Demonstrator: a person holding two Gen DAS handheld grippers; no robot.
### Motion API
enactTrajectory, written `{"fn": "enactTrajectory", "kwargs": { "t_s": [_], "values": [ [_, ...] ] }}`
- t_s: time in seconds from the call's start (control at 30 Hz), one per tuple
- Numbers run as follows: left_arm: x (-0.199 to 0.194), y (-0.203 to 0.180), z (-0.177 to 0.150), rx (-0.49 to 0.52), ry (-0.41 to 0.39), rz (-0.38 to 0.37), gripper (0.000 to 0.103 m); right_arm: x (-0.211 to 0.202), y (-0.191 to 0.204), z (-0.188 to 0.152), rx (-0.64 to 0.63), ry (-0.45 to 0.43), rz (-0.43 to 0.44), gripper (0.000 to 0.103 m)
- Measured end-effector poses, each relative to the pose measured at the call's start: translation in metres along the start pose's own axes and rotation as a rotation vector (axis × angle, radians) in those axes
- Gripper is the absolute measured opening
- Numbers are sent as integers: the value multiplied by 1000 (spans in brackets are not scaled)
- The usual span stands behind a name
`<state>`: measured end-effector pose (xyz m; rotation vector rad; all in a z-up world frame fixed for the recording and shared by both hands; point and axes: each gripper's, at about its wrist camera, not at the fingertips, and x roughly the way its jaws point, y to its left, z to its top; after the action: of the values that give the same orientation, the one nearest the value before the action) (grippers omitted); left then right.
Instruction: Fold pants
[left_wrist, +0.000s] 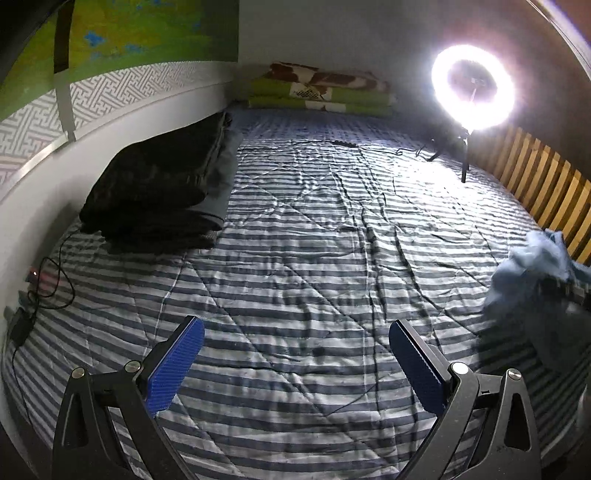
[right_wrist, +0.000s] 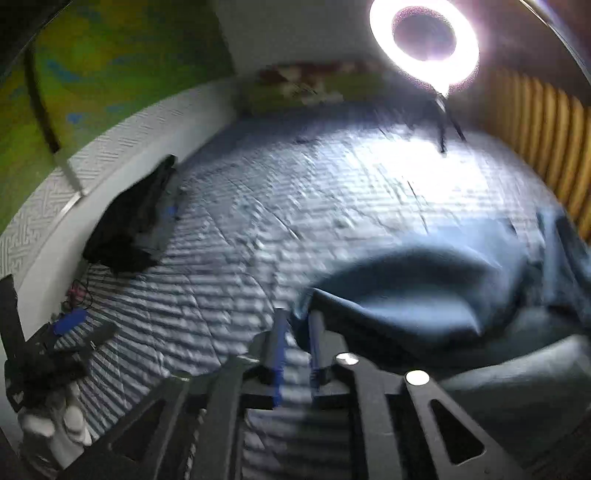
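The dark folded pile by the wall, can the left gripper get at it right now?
Probably yes. The left gripper is open and empty, and only bare striped quilt lies between it and the dark folded pile.

right claw (right_wrist: 295, 345) grip perhaps blurred.

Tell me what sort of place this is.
Most likely a bedroom: a bed under a striped quilt, folded blankets stacked at its far end, a wooden slatted rail along one side, and a ring light standing on the quilt.
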<state>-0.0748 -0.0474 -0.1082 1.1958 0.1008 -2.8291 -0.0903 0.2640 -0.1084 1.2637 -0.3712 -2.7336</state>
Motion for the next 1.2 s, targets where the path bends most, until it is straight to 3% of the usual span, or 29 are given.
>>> {"fn": "enactTrajectory", "kwargs": {
  "t_s": [0.07,0.13,0.23,0.3,0.47,0.73,0.77,0.8,0.83,0.87,0.9,1.0,1.13,1.2],
  "values": [
    [-1,0,1,-6,-1,-15,102,-15,-19,-15,29,1,-18,35],
    [-4,-5,1,7,-8,-26,102,-38,-50,-21,74,-29,-78,53],
    [-5,-14,-3,26,-6,-25,102,-79,-116,-25,212,-115,-256,72],
    [-2,-16,-4,30,6,-30,102,-93,-155,-20,302,-135,-348,78],
    [0,-18,-5,22,9,-32,102,-75,-249,4,498,-54,-504,79],
    [18,-16,-8,18,56,-48,102,17,-294,18,582,145,-482,79],
    [19,-15,-8,17,62,-50,102,20,-291,18,591,143,-489,79],
    [20,-13,-8,16,65,-49,102,17,-290,20,600,129,-489,63],
    [21,-10,-9,14,63,-45,102,14,-286,22,604,106,-442,32],
    [21,-8,-9,10,61,-41,102,9,-282,24,602,92,-417,22],
    [21,-4,-8,4,60,-39,102,2,-275,27,586,77,-446,12],
    [17,7,-6,-23,51,-44,102,-23,-243,43,494,12,-483,8],
    [0,24,1,-53,-3,-40,102,-64,-170,63,343,-99,-411,7],
    [-9,36,5,-83,-27,-40,102,-75,-116,64,263,-131,-320,6]
  ]
}}
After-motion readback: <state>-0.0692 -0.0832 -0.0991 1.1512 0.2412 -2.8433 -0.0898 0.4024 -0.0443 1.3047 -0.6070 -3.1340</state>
